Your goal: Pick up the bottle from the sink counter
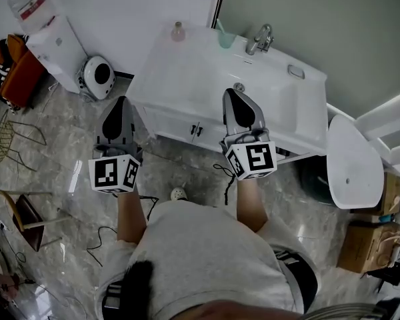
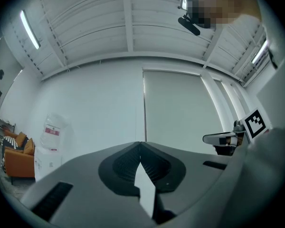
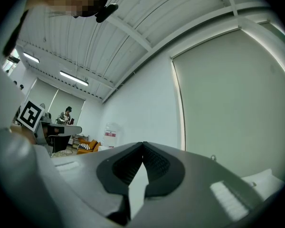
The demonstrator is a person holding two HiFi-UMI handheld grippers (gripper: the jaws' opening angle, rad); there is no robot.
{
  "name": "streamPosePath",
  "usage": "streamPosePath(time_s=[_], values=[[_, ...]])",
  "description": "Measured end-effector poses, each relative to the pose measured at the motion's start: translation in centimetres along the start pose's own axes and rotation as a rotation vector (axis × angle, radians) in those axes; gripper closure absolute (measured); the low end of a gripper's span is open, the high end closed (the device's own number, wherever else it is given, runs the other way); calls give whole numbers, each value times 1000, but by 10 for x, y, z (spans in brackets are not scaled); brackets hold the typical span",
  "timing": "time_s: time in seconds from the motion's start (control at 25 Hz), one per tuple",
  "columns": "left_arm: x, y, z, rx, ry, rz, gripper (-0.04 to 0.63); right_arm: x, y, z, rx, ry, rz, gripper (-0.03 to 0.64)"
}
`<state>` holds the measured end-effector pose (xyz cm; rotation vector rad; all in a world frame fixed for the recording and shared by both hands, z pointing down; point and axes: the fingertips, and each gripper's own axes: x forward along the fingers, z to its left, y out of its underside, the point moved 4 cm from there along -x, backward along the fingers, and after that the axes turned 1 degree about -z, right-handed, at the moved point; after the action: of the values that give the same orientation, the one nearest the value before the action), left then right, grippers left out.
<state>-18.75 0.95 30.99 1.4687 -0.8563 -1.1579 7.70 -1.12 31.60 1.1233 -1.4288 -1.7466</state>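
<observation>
Approach looks like the step in hand; nothing is gripped yet. Bottle [image 1: 178, 31] stands at the back left corner of the counter [image 1: 183, 79], well apart from both grippers. Left gripper [image 1: 122, 101] hangs just off the counter's front left corner, and right gripper [image 1: 231, 93] is over its front edge. Both have jaws pressed together on nothing. Next, one gripper would need to spread its jaws, reach to that back corner and straddle the bottle.

Small pinkish bottle [image 1: 178, 31], upright, on the far left corner of the white sink counter [image 1: 187, 69]
</observation>
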Motion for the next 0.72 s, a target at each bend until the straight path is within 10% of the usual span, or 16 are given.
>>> streamPosePath(time_s=[0.72], values=[[60, 33, 41, -49, 70, 22, 588, 56, 25, -10, -18, 69, 26, 609]])
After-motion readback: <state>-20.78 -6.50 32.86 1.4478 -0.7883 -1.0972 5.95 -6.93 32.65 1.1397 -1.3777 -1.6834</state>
